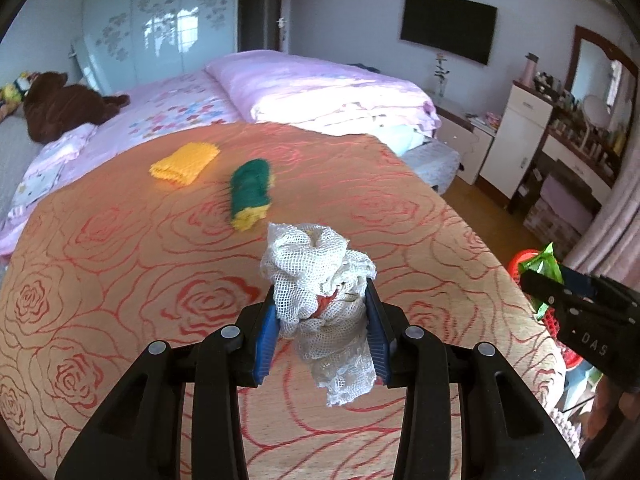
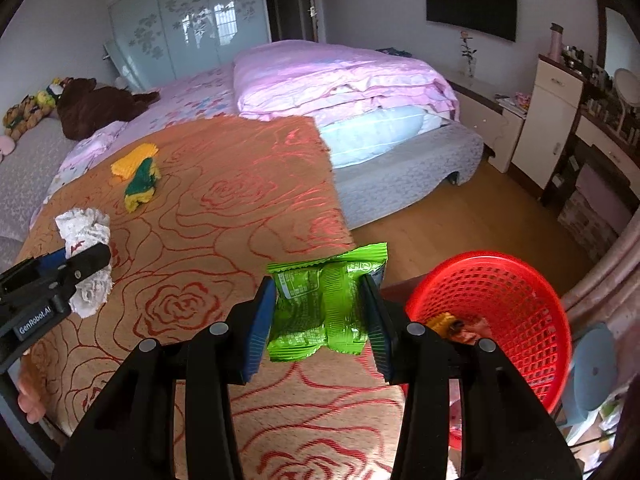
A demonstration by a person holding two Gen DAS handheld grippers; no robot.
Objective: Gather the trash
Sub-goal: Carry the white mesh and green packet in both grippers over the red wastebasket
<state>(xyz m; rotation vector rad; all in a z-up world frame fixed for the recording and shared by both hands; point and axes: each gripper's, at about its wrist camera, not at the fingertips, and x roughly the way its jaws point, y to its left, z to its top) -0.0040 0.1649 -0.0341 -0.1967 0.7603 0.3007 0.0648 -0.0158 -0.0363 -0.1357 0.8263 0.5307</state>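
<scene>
Above the worktop, which is draped in an orange cloth patterned with red roses, the left hand-held gripper is clenched on a crumpled wad of white netting; the wad bulges out above the blue pads and a loose tail hangs below them, clear of the cloth. The right hand-held gripper grasps a bright green snack wrapper, squeezed at its middle between the two pads so that its crimped ends flare above and below. That wrapper is held over the right edge of the worktop, just beside a red mesh basket that tilts toward the camera and already holds a yellow scrap and some darker bits at its bottom. Farther back on the cloth lie a folded yellow foam net and, near it, a green-and-yellow roll, the two apart in the left wrist view and seeming to touch in the right wrist view. Behind the worktop stands a bed with a pink quilt, and a brown plush toy rests at its far left.
</scene>
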